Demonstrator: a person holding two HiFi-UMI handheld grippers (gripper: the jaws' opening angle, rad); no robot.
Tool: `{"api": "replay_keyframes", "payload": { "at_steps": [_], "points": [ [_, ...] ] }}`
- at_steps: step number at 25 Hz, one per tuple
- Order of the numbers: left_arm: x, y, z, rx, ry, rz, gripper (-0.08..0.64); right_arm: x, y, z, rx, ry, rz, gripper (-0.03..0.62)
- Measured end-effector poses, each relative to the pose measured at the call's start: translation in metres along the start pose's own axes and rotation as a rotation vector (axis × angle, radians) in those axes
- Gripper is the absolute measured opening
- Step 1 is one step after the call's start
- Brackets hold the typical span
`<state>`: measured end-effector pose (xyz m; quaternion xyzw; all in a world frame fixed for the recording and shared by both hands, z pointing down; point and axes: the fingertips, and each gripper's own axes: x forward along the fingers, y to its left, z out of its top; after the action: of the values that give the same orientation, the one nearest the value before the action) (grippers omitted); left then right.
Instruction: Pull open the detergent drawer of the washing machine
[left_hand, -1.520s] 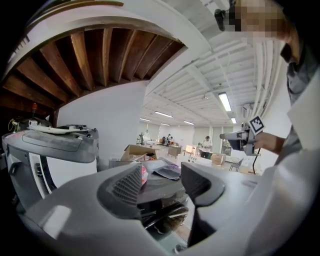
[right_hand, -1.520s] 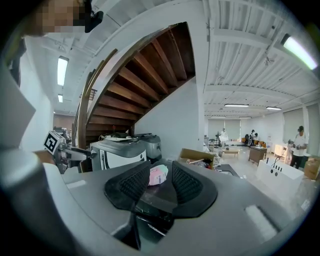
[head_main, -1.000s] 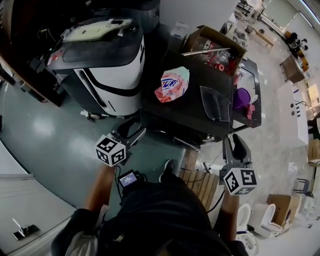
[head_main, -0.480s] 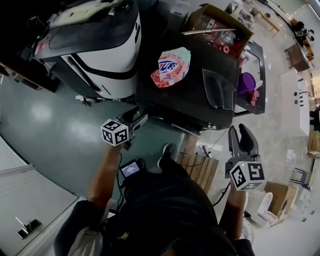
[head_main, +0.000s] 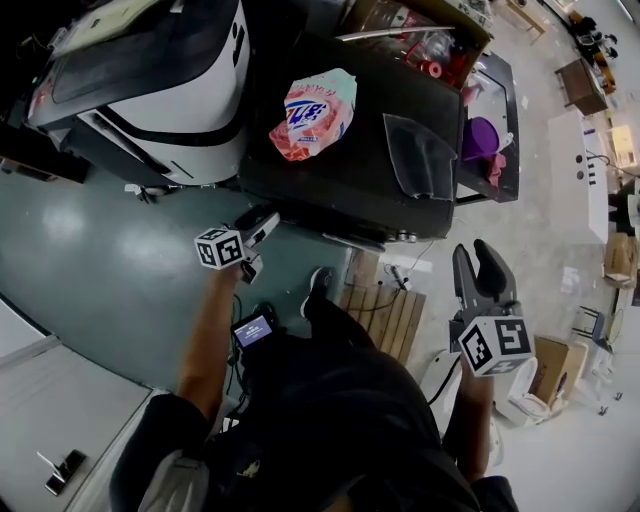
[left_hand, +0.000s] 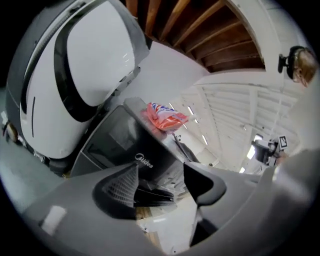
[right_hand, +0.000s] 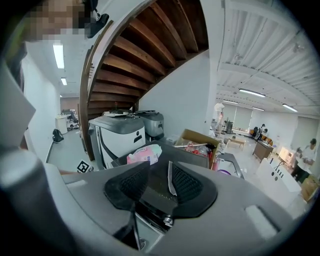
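The dark washing machine (head_main: 345, 180) stands ahead of me, with a pink detergent bag (head_main: 310, 112) lying on its top. In the left gripper view its front panel (left_hand: 115, 140) carries a brand mark, but I cannot pick out the drawer itself. My left gripper (head_main: 262, 226) hangs low by the machine's front left corner. Its jaws are opening, with nothing between them (left_hand: 160, 175). My right gripper (head_main: 477, 262) is off the front right corner. It points at the machine's top (right_hand: 156, 197), jaws a little apart and empty.
A white and grey machine (head_main: 150, 80) stands left of the washer. Behind it is an open cardboard box (head_main: 420, 30), and a purple object (head_main: 480, 135) lies at its right. A clear plastic piece (head_main: 420, 155) rests on the washer's top. A wooden pallet (head_main: 385, 320) lies at my feet.
My left gripper has sunk and rolled while closing in on the washer's front left corner, and its jaws have parted. The right gripper has drifted a little forward.
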<state>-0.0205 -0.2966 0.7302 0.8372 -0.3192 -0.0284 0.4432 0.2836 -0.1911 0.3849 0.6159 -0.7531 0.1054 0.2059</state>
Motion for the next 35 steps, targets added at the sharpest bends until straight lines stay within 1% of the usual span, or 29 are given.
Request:
{"api": "replay_keyframes", "payload": {
  "at_steps": [2, 4, 7, 11, 12, 15, 17, 19, 21, 23, 25, 26, 29, 30, 35],
  "points": [
    [0.011, 0.012, -0.006, -0.053, -0.017, -0.003, 0.319, 0.003, -0.007, -0.006, 0.001, 0.018, -0.004, 0.120],
    [0.020, 0.023, -0.011, -0.080, -0.029, -0.006, 0.332, 0.007, -0.013, -0.011, 0.002, 0.033, -0.006, 0.120],
    [0.032, 0.034, -0.013, -0.097, -0.049, -0.022, 0.360, 0.014, -0.019, -0.019, 0.010, 0.056, -0.007, 0.120],
    [0.039, 0.042, -0.010, -0.107, -0.099, -0.052, 0.368, 0.020, -0.027, -0.032, 0.013, 0.091, -0.013, 0.120],
    [0.038, 0.043, -0.011, -0.119, -0.116, -0.064, 0.388, 0.022, -0.028, -0.034, 0.010, 0.100, -0.011, 0.120],
    [0.043, 0.042, -0.003, -0.160, -0.174, -0.118, 0.392, 0.028, -0.031, -0.041, 0.012, 0.120, -0.009, 0.120],
    [0.050, 0.039, 0.003, -0.180, -0.190, -0.158, 0.437, 0.031, -0.031, -0.045, 0.013, 0.134, -0.008, 0.120],
    [0.053, 0.037, 0.007, -0.197, -0.217, -0.211, 0.455, 0.033, -0.030, -0.049, 0.011, 0.148, -0.006, 0.120],
    [0.053, 0.034, 0.012, -0.248, -0.281, -0.280, 0.453, 0.035, -0.030, -0.055, 0.008, 0.166, -0.004, 0.120],
    [0.052, 0.034, 0.015, -0.332, -0.363, -0.328, 0.449, 0.036, -0.030, -0.060, 0.015, 0.182, -0.004, 0.120],
    [0.049, 0.038, 0.016, -0.409, -0.421, -0.336, 0.445, 0.036, -0.027, -0.062, 0.023, 0.188, -0.003, 0.120],
    [0.048, 0.039, 0.017, -0.431, -0.434, -0.333, 0.443, 0.035, -0.026, -0.062, 0.023, 0.188, -0.004, 0.120],
    [0.036, 0.036, 0.010, -0.454, -0.434, -0.337, 0.435, 0.028, -0.029, -0.062, 0.022, 0.194, -0.025, 0.120],
    [0.028, 0.033, 0.005, -0.457, -0.431, -0.343, 0.412, 0.025, -0.031, -0.062, 0.022, 0.199, -0.035, 0.120],
    [-0.012, 0.016, -0.026, -0.497, -0.421, -0.353, 0.411, 0.020, -0.032, -0.061, 0.042, 0.191, -0.056, 0.120]
  ]
}}
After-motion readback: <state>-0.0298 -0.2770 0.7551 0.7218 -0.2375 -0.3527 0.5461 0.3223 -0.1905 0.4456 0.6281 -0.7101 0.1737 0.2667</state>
